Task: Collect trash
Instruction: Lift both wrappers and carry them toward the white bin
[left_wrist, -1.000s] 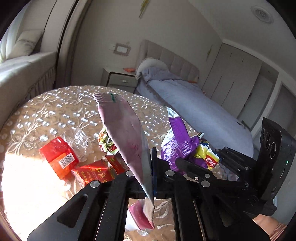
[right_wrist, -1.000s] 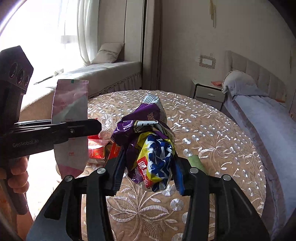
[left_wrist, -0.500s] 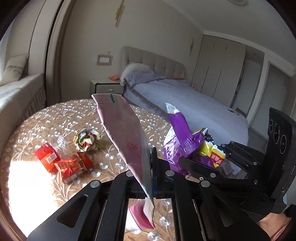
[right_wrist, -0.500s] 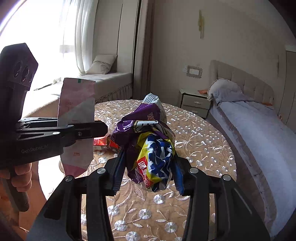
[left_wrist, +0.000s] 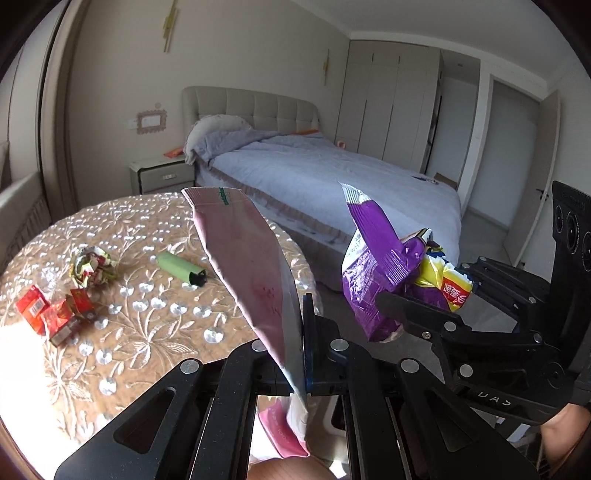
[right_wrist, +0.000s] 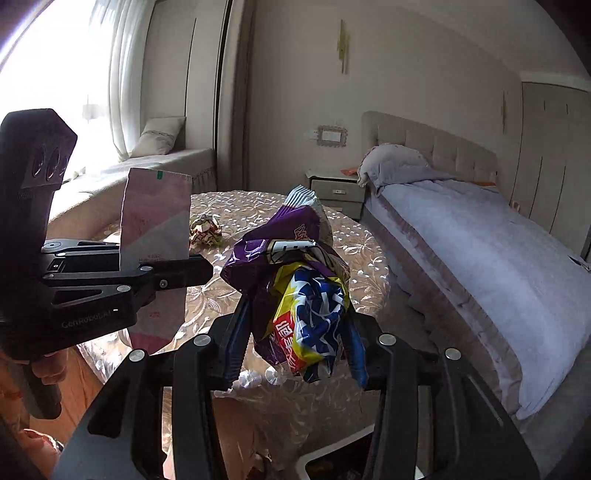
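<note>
1. My left tool is clamped on a flat pink pouch, held above the bench edge.
2. My right tool grips crumpled purple and yellow snack bags.
3. Farther off on the bench lie a green lighter, a crumpled wrapper and red packets.

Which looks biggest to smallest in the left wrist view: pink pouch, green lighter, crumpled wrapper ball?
1. Pink pouch, largest by far, though nearest the camera.
2. and 3. Green lighter and crumpled wrapper ball look alike; not ranked.
</note>
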